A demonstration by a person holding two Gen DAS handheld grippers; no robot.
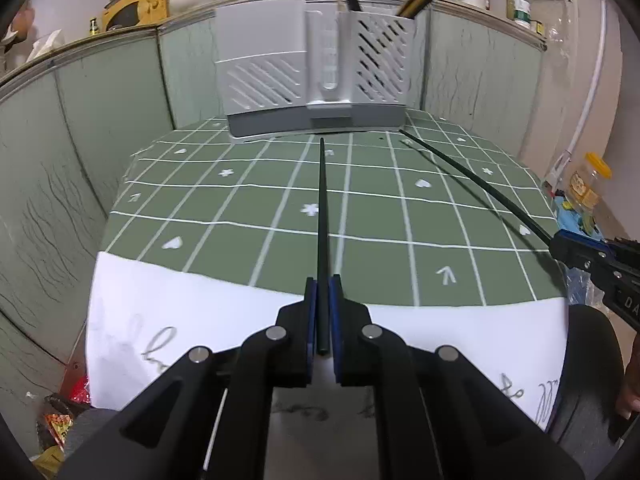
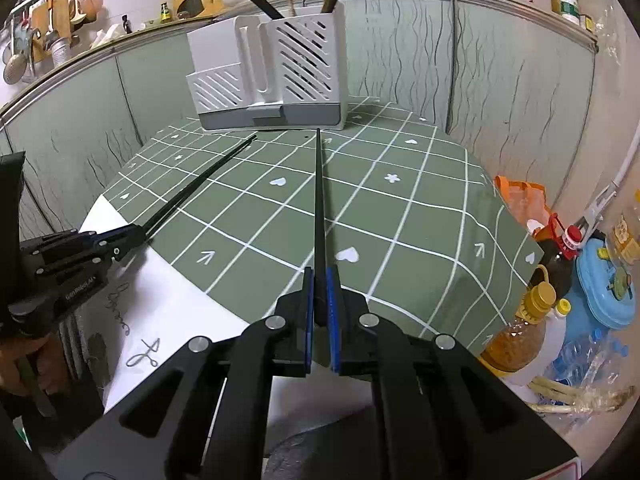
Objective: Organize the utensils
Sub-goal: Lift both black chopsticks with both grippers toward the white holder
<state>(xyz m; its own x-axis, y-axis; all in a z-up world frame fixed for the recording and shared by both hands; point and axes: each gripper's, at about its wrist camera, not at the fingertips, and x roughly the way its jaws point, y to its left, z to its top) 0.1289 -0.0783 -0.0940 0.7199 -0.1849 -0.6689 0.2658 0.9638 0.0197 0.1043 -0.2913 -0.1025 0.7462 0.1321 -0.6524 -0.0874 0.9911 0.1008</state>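
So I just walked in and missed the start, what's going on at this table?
A person is tidying chopsticks with two handheld grippers. The left gripper is shut on one black chopstick, and the right gripper is shut on another black chopstick. Both point toward the white utensil holder at the far edge of the green checked tablecloth. The holder already contains some utensils; neither chopstick is in it yet.

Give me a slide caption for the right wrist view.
Right gripper holds a black chopstick aimed at the white utensil holder; left gripper holds another.
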